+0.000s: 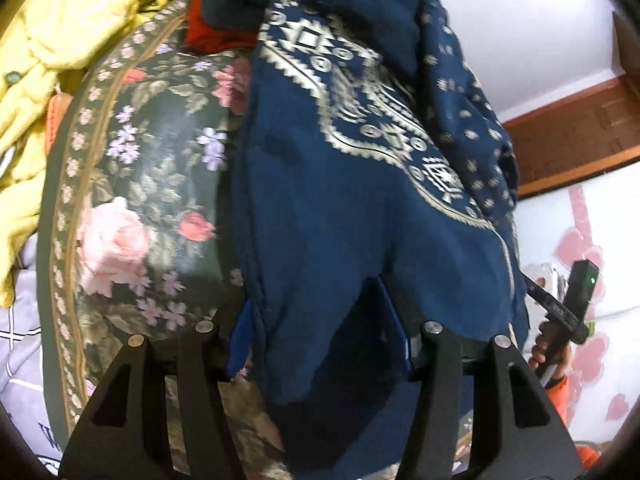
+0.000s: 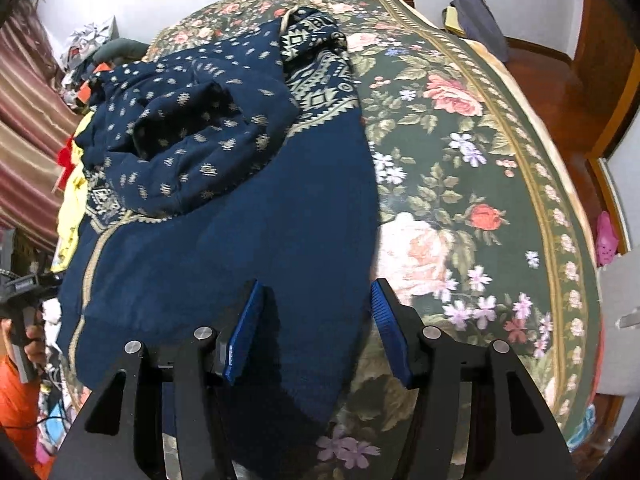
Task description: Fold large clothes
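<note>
A large navy garment with cream geometric trim and small dots lies crumpled on a dark floral bedspread. My right gripper is open, its blue pads astride the garment's near right edge, just above the cloth. In the left wrist view the same navy garment drapes over my left gripper. Its jaws stand wide apart with cloth lying between and over them; one blue pad shows at the left. The right gripper's handle shows at the far right there.
A yellow garment and a red cloth lie piled beyond the bedspread. Striped curtains hang at the left. A wooden floor and dark clothes lie past the bed's far right edge.
</note>
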The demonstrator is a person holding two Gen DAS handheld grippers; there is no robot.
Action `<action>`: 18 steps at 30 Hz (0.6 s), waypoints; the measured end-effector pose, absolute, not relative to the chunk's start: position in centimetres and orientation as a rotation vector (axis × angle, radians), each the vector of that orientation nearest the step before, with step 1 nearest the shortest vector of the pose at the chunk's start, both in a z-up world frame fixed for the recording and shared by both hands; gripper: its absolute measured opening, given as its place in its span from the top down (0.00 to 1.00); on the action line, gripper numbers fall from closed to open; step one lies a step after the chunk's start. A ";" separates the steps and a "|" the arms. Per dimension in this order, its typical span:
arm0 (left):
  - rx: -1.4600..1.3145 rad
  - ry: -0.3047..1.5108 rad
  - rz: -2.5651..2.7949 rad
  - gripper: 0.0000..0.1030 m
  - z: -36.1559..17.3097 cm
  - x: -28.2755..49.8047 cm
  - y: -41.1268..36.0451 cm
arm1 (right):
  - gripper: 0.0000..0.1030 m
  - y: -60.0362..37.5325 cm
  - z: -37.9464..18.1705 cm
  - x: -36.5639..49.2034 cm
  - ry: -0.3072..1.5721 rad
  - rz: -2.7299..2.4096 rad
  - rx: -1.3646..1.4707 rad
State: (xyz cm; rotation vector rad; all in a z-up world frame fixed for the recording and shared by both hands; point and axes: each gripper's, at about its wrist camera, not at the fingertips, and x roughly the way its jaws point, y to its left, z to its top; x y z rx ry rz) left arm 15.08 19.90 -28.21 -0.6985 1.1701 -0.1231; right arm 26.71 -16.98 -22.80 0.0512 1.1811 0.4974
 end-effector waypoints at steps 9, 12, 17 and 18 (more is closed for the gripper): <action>-0.570 1.126 -0.124 0.89 -26.1 16.9 17.7 | 0.91 -14.7 -22.3 27.3 1.145 0.559 0.042; -0.538 1.076 -0.098 0.89 -24.4 17.5 18.2 | 0.92 -14.6 -21.2 27.6 1.109 0.577 0.056; -0.522 0.953 -0.091 0.89 -19.8 18.1 19.0 | 0.93 -14.1 -18.2 28.4 1.025 0.586 0.073; -0.519 0.929 -0.097 0.90 -18.8 18.2 19.1 | 0.93 -14.1 -17.4 28.9 1.007 0.592 0.097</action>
